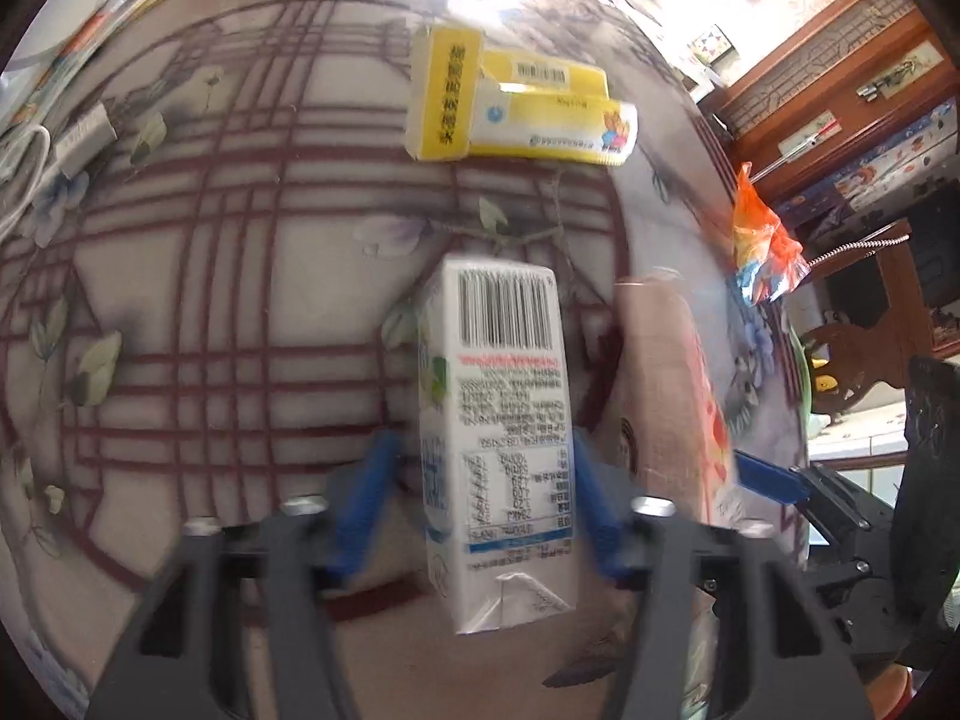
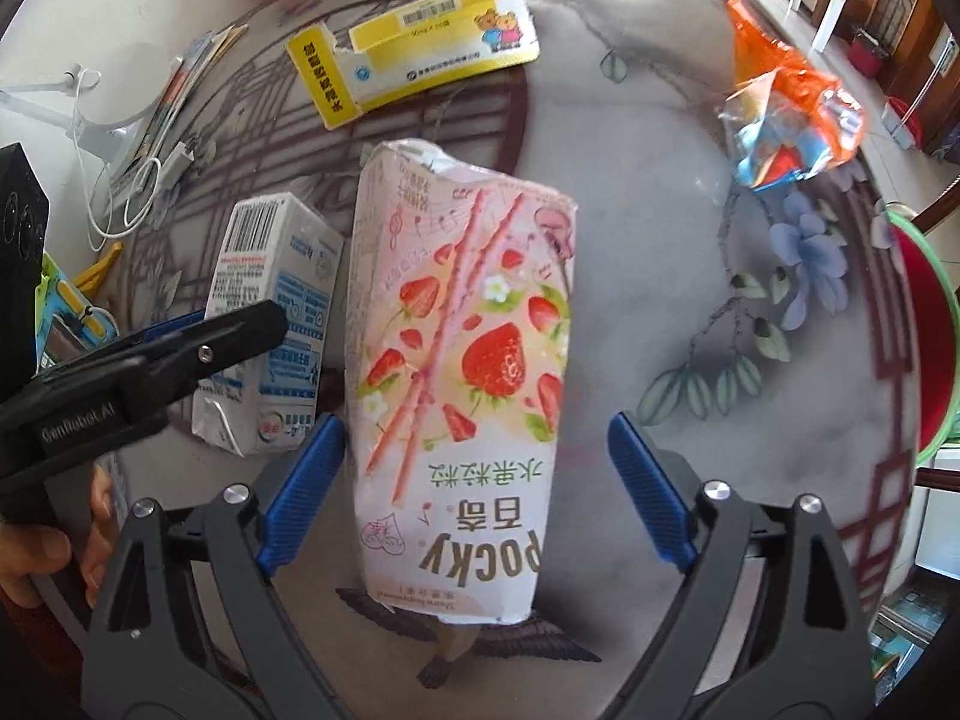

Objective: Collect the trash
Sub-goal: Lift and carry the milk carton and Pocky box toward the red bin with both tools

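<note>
Both tongs stand released over the glass-topped floral table (image 2: 690, 228): left gripper (image 1: 486, 498) straddles the white milk carton (image 1: 498, 420), pads not visibly pressing; right gripper (image 2: 480, 474) gapes around the pink strawberry Pocky box (image 2: 462, 360). Centre each box, then clench squarely. Red green-rimmed basin (image 2: 936, 348) at table edge; contents hidden.

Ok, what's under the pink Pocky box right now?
The Pocky box lies flat on the glossy patterned tabletop. A printed bird's wings and feet stick out past its near end. Whatever lies directly beneath is covered.
</note>
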`<state>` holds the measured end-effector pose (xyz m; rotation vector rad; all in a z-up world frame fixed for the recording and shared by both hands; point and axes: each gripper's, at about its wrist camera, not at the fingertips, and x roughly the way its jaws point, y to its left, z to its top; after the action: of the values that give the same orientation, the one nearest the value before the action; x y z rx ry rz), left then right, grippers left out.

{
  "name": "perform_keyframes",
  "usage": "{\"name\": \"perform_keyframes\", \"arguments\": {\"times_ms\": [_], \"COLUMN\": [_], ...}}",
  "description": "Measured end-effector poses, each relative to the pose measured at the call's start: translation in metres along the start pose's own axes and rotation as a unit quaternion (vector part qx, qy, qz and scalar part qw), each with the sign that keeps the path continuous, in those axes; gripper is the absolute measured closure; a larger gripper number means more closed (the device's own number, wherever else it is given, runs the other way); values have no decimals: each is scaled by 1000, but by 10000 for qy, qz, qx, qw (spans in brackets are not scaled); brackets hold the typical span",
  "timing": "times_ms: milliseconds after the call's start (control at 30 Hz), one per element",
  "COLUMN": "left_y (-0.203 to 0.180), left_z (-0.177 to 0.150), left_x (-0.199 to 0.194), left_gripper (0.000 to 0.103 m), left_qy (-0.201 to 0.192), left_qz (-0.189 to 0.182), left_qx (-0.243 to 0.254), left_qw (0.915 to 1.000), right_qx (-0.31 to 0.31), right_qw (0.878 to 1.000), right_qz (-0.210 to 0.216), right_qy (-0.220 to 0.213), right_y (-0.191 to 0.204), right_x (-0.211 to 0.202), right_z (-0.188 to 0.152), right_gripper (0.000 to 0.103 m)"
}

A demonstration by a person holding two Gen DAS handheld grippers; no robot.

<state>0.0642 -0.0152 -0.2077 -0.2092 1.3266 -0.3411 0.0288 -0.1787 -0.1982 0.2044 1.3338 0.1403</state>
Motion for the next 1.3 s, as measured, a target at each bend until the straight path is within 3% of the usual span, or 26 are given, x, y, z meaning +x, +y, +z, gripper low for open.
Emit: {"name": "perform_keyframes", "arguments": {"times_ms": [33, 67, 100, 367, 667, 1300], "left_y": [1, 1, 2, 6, -21, -99], "left_z": [-1, -1, -1, 4, 10, 11], "left_x": [-1, -2, -4, -30, -56, -56], "left_gripper": [58, 60, 63, 65, 65, 65], "left_qy": [-46, -58, -93, -444, -728, -753], "left_qz": [2, 3, -7, 62, -16, -250], "left_qx": [-19, -31, -60, -122, 187, 831], "left_qw": [10000, 10000, 9999, 9989, 9972, 9934], "right_qx": [-38, -87, -104, -4, 13, 505], "right_qw": [10000, 10000, 9999, 9985, 9938, 9865], "right_qz": [-2, -17, -7, 205, 262, -21], "right_qy": [19, 36, 51, -502, -1085, -1555], "right_y": [1, 3, 5, 1, -5, -60], "right_x": [2, 3, 4, -33, -80, -118], "right_z": [-1, -1, -2, 1, 7, -8], "right_gripper": [24, 44, 45, 46, 46, 46]}}
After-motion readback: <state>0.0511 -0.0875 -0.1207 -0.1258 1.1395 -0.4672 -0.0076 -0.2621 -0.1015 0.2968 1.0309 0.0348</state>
